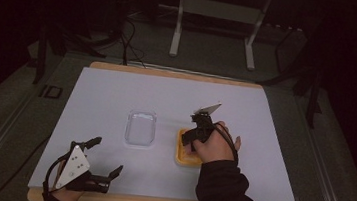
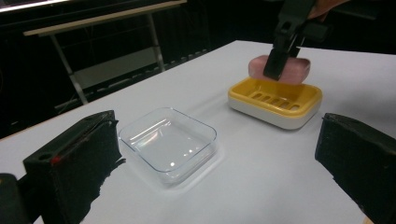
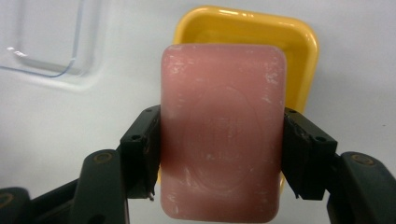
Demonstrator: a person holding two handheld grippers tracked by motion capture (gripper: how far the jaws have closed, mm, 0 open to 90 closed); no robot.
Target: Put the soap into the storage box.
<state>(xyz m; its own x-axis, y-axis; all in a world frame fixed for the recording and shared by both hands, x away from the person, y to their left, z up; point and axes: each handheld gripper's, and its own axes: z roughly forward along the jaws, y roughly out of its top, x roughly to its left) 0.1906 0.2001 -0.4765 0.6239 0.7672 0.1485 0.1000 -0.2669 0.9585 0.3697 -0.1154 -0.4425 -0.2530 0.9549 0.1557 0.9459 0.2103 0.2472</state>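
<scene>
Gripping a pink bar of soap (image 3: 223,130) across its long sides, the right gripper (image 3: 223,158) is seen in its own view with both jaws pressed flat against the bar, one on each side. The soap is held above a yellow soap dish (image 3: 306,51), whose rim shows beyond and beside the bar. In the left gripper view the same soap (image 2: 299,69) is seen lifted clear of the dish (image 2: 275,100), with a gap between its underside and the slotted yellow insert; the dish has a white lower shell. In the high view the right gripper (image 1: 198,133) is held by a hand (image 1: 217,145) in a dark sleeve, over the dish (image 1: 179,153), towards the right of the middle of the bench (image 1: 117,89), which is covered by a white sheet.

A clear, shallow plastic tray (image 1: 140,127) lies just to the left of the dish, apart from it and touched by nothing. It is shown in the left gripper view (image 2: 168,142) between that gripper's jaws and farther off, and its corner is caught at the upper left of the right gripper view (image 3: 42,42).

The left gripper (image 1: 105,160) is held low at the near left edge of the bench, its jaws spread wide with nothing between them. In its own view the left gripper (image 2: 215,163) is seen with one black jaw at either edge and bare white sheet between them.
</scene>
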